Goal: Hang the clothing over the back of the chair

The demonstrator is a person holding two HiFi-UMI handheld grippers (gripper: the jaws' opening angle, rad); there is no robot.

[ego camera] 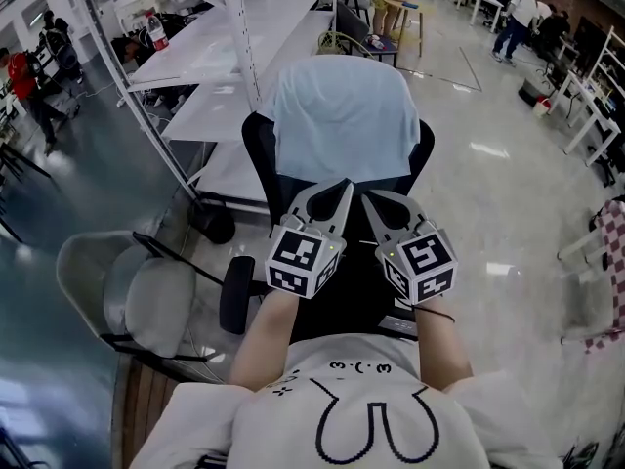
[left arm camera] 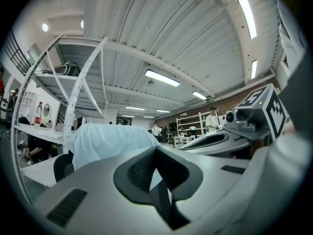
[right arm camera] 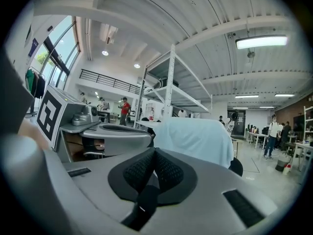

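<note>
Two claws are held side by side in front of the person, one in each hand. The left claw (ego camera: pixel 338 195) has its two jaws pressed together with nothing between them, as the left gripper view (left arm camera: pixel 156 152) shows plainly. The right claw (ego camera: pixel 375 209) is the same: both jaws are pressed together tip to tip and pinch nothing (right arm camera: pixel 154 153). Each claw carries one marker cube, so there are two cubes in all, and the two claw tips lean towards each other without touching.

At 12 o'clock from the claws stands one black chair (ego camera: pixel 256 154), with its back facing the person. The one piece of clothing (ego camera: pixel 340 115), pale blue, is draped over the top of that back and hangs down both faces of it. It covers the upper part, while the black frame shows at both sides below. Neither claw touches the cloth; both are just short of it. Each gripper view shows the same pale garment (left arm camera: pixel 110 140) (right arm camera: pixel 195 138) beyond the jaws.

A second chair, a grey chair (ego camera: pixel 127 291), sits at 9 o'clock, apart from the black one. From 11 to 12 o'clock a row of white desk tops (ego camera: pixel 264 22) runs away under a white rack, though I cannot count them for sure. One red-capped bottle (ego camera: pixel 155 31) stands on the desk at 11 o'clock.
</note>
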